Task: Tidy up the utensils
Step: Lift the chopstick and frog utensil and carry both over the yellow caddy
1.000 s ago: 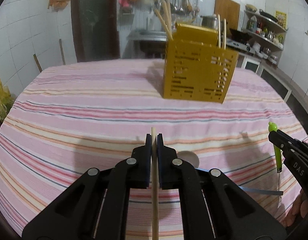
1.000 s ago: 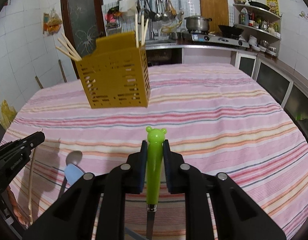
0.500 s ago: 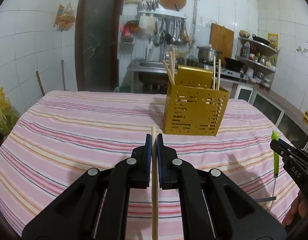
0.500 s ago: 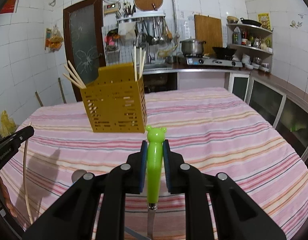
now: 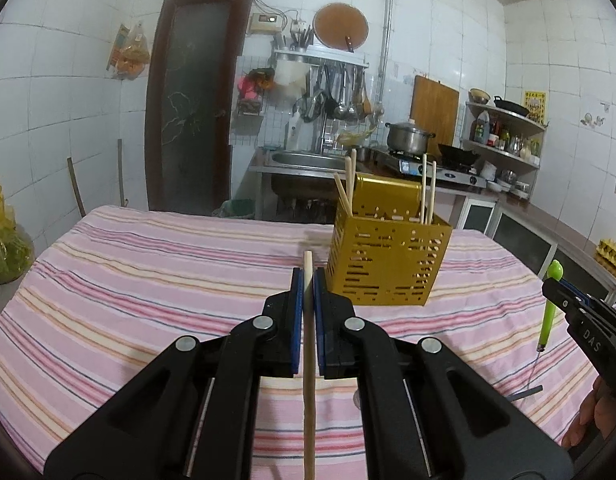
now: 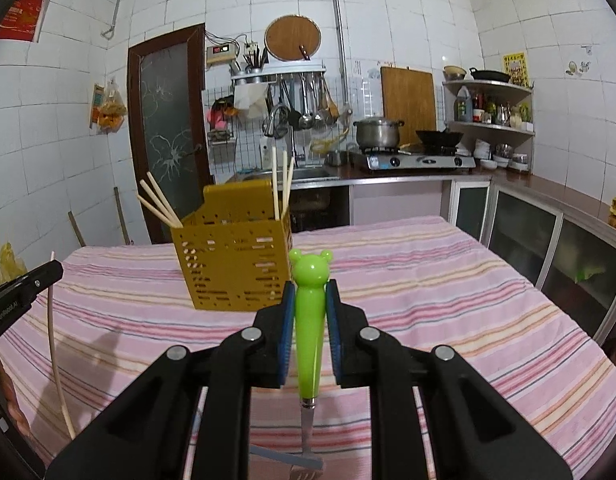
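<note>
Left wrist view: left gripper (image 5: pixel 308 280) clamped on pale wooden chopstick (image 5: pixel 308 360). Right gripper (image 6: pixel 310 292) clamped on green bear-topped fork (image 6: pixel 310 320). Perforated yellow plastic utensil holder (image 5: pixel 388 264) upright on pink striped tablecloth (image 5: pixel 147 280), beyond both.

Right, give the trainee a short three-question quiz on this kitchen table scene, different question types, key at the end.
1. Multiple choice: What does the left gripper hold?
A. a metal ladle
B. a wooden chopstick
C. a blue spoon

2. True or false: The green bear-handled fork in the right gripper already stands inside the yellow utensil holder.

3. Fill in: The yellow utensil holder stands on a ______ tablecloth and has several ______ sticking out of its top.

Key
1. B
2. False: the fork is clamped in the gripper, clear of the holder.
3. striped; chopsticks
</note>
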### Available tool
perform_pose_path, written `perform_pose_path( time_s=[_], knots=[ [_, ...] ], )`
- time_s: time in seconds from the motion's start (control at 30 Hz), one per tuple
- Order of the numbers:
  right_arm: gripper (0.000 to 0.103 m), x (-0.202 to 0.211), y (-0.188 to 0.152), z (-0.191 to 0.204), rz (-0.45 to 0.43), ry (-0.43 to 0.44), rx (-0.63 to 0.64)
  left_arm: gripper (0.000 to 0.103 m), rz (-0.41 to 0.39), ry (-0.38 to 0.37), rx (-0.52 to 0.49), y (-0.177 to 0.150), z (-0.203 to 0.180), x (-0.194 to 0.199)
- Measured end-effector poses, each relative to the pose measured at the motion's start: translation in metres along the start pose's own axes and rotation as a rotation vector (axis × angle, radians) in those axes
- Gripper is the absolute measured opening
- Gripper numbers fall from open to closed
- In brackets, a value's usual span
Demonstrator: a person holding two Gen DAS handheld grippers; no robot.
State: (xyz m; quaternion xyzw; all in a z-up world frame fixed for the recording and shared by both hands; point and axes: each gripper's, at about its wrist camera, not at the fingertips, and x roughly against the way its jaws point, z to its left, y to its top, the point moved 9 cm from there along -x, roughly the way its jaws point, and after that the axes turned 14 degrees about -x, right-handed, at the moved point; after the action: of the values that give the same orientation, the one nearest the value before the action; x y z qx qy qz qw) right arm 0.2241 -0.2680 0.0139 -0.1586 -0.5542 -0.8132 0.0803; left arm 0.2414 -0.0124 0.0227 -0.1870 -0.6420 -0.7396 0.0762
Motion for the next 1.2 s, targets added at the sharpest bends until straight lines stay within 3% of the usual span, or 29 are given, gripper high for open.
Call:
perform_pose_path(
  time_s=[0.5, 1.2],
  knots=[
    [0.016, -0.002, 0.018, 0.012, -0.042, 0.006, 0.010, 0.004, -0.092, -0.003, -0.008, 0.029, 0.005, 0.009],
    [0.016, -0.005, 0.034, 0.022, -0.054, 0.015, 0.024, 0.004, -0.140, -0.007, -0.022, 0.058, 0.002, 0.006]
  ],
)
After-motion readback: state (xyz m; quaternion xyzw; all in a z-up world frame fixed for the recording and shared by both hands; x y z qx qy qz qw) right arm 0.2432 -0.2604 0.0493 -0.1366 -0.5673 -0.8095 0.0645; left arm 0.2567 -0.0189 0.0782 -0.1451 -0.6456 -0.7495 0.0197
